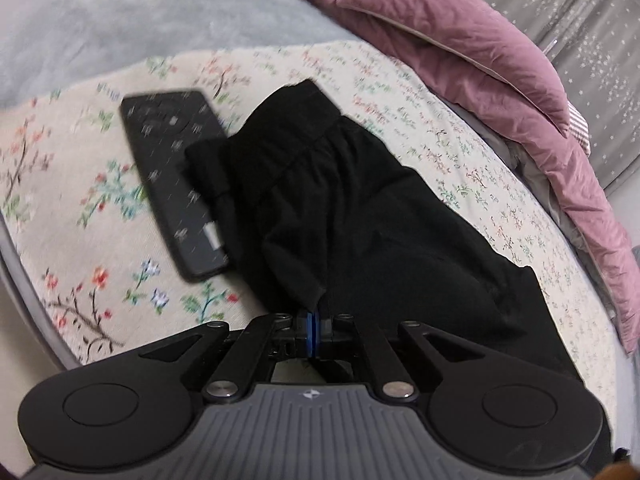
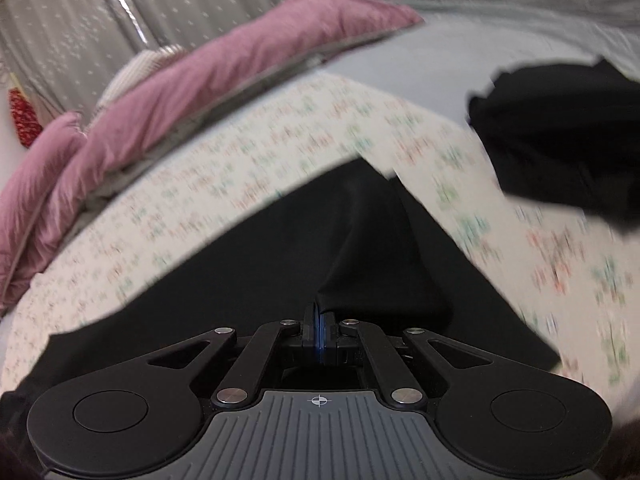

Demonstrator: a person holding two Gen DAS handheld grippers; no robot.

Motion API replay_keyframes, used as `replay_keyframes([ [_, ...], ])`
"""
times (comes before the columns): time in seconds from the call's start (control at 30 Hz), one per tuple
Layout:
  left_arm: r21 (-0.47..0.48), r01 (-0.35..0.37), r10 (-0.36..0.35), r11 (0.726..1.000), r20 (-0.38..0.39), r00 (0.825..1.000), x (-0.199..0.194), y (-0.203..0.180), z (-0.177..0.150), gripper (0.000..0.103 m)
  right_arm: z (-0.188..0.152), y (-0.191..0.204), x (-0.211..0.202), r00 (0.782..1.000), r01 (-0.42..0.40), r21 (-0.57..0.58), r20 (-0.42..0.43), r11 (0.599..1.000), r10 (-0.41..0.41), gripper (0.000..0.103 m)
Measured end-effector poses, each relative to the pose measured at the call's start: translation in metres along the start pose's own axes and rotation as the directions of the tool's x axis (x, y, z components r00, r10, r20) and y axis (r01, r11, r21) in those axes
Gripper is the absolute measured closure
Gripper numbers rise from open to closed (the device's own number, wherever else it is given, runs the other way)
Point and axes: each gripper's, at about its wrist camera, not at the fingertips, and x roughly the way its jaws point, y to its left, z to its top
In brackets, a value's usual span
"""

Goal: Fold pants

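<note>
One pair of black pants [image 1: 360, 208] lies on the floral bedsheet [image 1: 80, 168] of a bed, its waistband end far from the left camera. The left gripper [image 1: 314, 322] pinches a fold of the pants' cloth between pressed-together pads. The right gripper [image 2: 320, 330] likewise pinches black cloth. One black phone [image 1: 176, 176] lies just beside the pants, partly under them. One pink duvet [image 1: 480, 64] is bunched along the bed's edge.
</note>
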Motion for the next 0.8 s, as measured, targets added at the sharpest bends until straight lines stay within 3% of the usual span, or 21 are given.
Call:
replay_keyframes([
  [0.1, -0.072, 0.065, -0.065, 0.995, 0.004, 0.998, 0.003, 0.013, 0.002, 0.08, -0.012, -0.01, 0.004, 0.999, 0.018, 0.0, -0.028, 1.0, -0.018, 0.103],
  [0.23, -0.178, 0.202, -0.186, 0.963, 0.102, 0.977, -0.002, 0.031, 0.006, 0.065, -0.024, -0.019, 0.01, 0.999, 0.011, 0.011, -0.032, 1.0, -0.011, 0.1],
  [0.33, -0.243, 0.272, -0.232, 0.931, 0.18, 0.956, -0.003, 0.043, 0.008, 0.064, -0.025, -0.027, 0.009, 0.999, -0.024, 0.064, -0.021, 0.998, 0.025, 0.098],
  [0.47, -0.303, 0.336, -0.279, 0.892, 0.216, 0.936, 0.01, 0.051, 0.008, 0.064, -0.02, -0.035, 0.011, 0.995, -0.101, 0.13, -0.003, 0.986, 0.103, 0.083],
  [0.57, -0.332, 0.367, -0.271, 0.869, 0.302, 0.914, 0.003, 0.053, 0.0, 0.066, -0.017, -0.042, 0.012, 0.991, -0.132, 0.178, 0.024, 0.975, 0.13, 0.082],
  [0.63, -0.27, 0.333, -0.218, 0.903, 0.38, 0.899, -0.01, 0.047, -0.004, 0.081, -0.016, -0.044, 0.014, 0.991, -0.133, 0.194, 0.046, 0.972, 0.127, 0.082],
  [0.73, -0.136, 0.223, -0.143, 0.965, 0.437, 0.888, -0.026, 0.023, -0.004, 0.082, -0.01, -0.047, 0.017, 0.991, -0.109, 0.202, 0.096, 0.973, 0.091, 0.082],
  [0.8, -0.072, 0.154, -0.104, 0.986, 0.459, 0.882, -0.035, 0.011, -0.007, 0.083, -0.007, -0.045, 0.017, 0.991, -0.069, 0.163, 0.127, 0.984, 0.048, 0.099],
])
